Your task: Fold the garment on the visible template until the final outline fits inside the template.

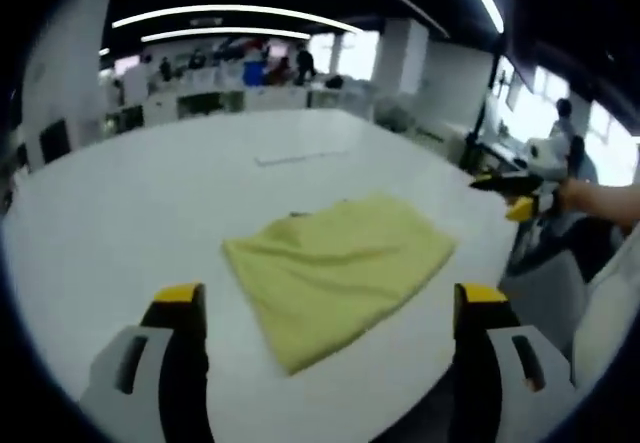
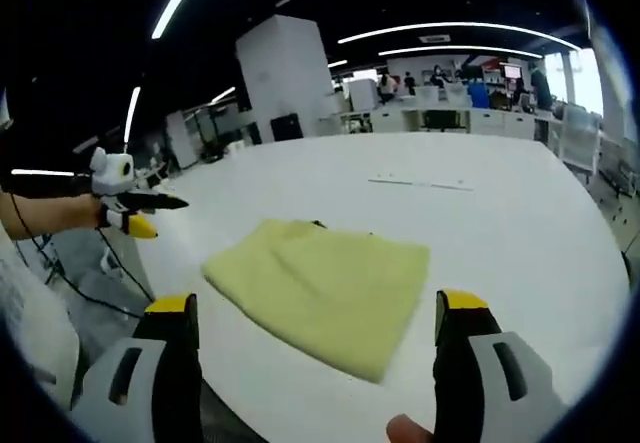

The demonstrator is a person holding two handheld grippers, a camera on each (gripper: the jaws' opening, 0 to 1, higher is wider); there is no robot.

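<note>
I see the folded yellow garment (image 1: 340, 263) on the white table (image 1: 120, 223); my left gripper (image 1: 330, 308) and right gripper (image 2: 318, 315) hover released, holding nothing.

Ceiling: dark, crossed by long white light strips (image 1: 215, 10) — some curve, others run straight.
Surface: a broad white surface (image 1: 120, 213), glossy, reaching far back into the room.
Pillar: a large white block (image 2: 288, 73) rises to the ceiling beyond the surface.
Far end: white desks (image 2: 440, 118) with dark chairs and people, small and blurred.
Windows: bright panes (image 1: 530, 103) along one side — daylight washes them out.
Floor: grey, with dark cables (image 2: 95, 298) trailing below the surface's edge.
</note>
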